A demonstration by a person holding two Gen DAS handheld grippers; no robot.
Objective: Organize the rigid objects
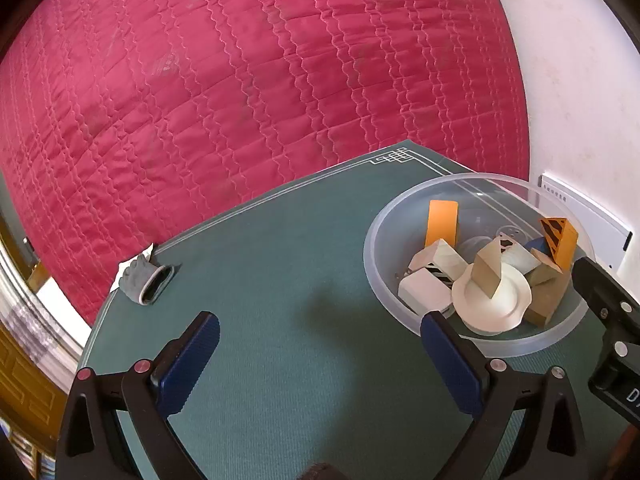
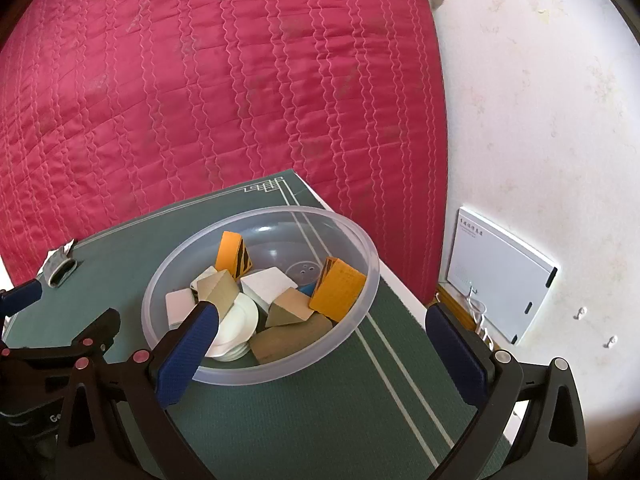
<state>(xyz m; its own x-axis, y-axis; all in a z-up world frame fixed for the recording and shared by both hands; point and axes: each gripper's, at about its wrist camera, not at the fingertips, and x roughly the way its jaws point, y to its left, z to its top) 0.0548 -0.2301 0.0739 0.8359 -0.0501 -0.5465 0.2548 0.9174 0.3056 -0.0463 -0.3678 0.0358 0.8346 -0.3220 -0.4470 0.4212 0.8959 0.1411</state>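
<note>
Translucent plastic is our landmark: the bowl [image 2: 362, 240] sits on the green mat [image 2: 320, 420], and everything rigid we can find already lies inside it. That includes two orange wedges [image 2: 338, 288], tan wooden prisms [image 2: 290, 306], white blocks [image 2: 266, 284], a small white dish [image 2: 240, 316] and a bit of blue we cannot identify. Left of the bowl, the mat shows only a grey glove [image 1: 150, 280] at its far edge. Our left gripper [image 1: 320, 336] hangs wide and empty just left of the bowl; our right gripper [image 2: 320, 320] is likewise spread wide, holding nothing, straddling the bowl's near rim. We judge the gathering essentially finished, unless sorting within the bowl is wanted.
</note>
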